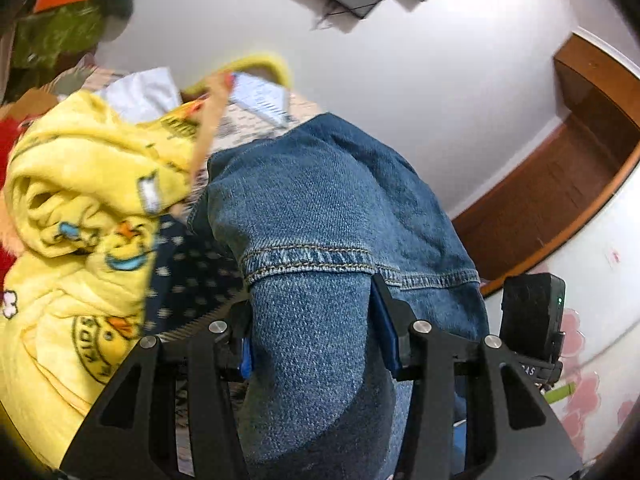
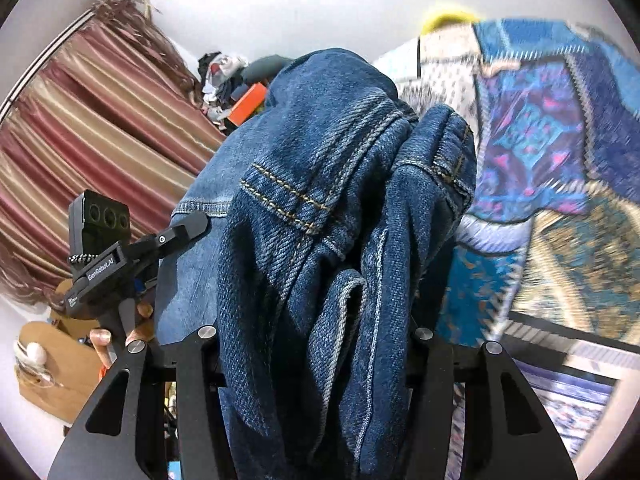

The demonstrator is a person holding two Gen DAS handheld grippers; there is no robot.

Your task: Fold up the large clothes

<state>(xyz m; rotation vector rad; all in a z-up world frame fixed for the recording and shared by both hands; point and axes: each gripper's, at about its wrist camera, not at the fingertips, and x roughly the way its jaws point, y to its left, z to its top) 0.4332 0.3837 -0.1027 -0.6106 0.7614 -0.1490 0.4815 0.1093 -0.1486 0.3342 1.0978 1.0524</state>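
Between both grippers: denim jeans [image 1: 320, 208], bunched. Left gripper [image 1: 312, 340] clamps hem end, right gripper [image 2: 316, 344] clamps waistband; likely lifting to spread for folding.

Left tongs [image 1: 316, 336]: matte black frame, triangular cut-outs, round silver screws at pivots, blue pads inside fingers [image 1: 386, 332]. Right tongs [image 2: 316, 344]: same black frame, silver screws. Left tongs in right view: black camera block, three round lenses, white "GenRobot.AI" lettering. Bare fingertips [image 2: 100, 338] beneath; no sleeve seen.
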